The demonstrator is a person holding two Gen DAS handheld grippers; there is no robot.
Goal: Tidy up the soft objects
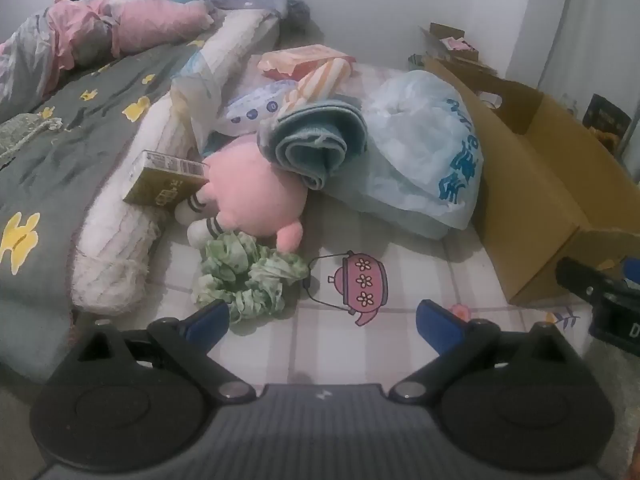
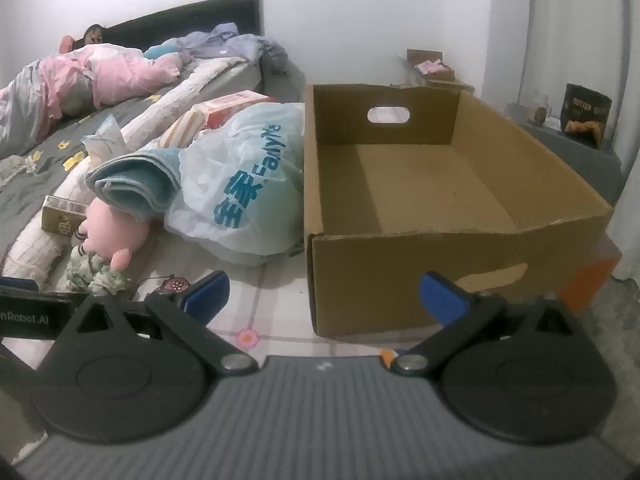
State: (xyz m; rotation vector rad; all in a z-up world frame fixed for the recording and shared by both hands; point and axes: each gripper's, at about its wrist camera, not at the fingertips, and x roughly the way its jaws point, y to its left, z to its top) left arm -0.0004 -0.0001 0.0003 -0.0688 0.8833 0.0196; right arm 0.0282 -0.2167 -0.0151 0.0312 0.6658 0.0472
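The left gripper (image 1: 322, 326) hangs low over the checked sheet (image 1: 340, 352) at the near edge of the bed, its blue fingers (image 1: 208, 322) spread wide and holding nothing. The left finger nearly touches a crumpled green scrunchie (image 1: 248, 276), which lies beside a pink teapot print (image 1: 362, 284) on the sheet. Just behind the scrunchie a pink plush toy (image 1: 252, 196) lies on its side, its striped feet toward a small yellow carton (image 1: 164, 180) that leans on a long white rolled blanket (image 1: 132, 216). A folded blue towel (image 1: 316, 144) rests against the plush from behind, and a white plastic bag with blue lettering (image 1: 424, 152) bulges next to it, pressed up to the cardboard box (image 1: 536, 184) along the right edge of the bed. Striped and pink packets (image 1: 316, 72) pile up behind the towel.

The right gripper (image 2: 324, 300) is likewise released, fingers (image 2: 444, 300) apart, hovering before the near wall of the cardboard box (image 2: 400, 280). The box stands open, with a handle hole in its far wall. The plastic bag (image 2: 248, 184) leans against the box's left wall, between it and the towel (image 2: 136, 184), plush (image 2: 112, 232) and scrunchie (image 2: 96, 274). Farther up the bed, on the grey cover (image 1: 48, 168), pink and lilac bedding (image 2: 112, 72) is heaped by the dark headboard (image 2: 192, 16).
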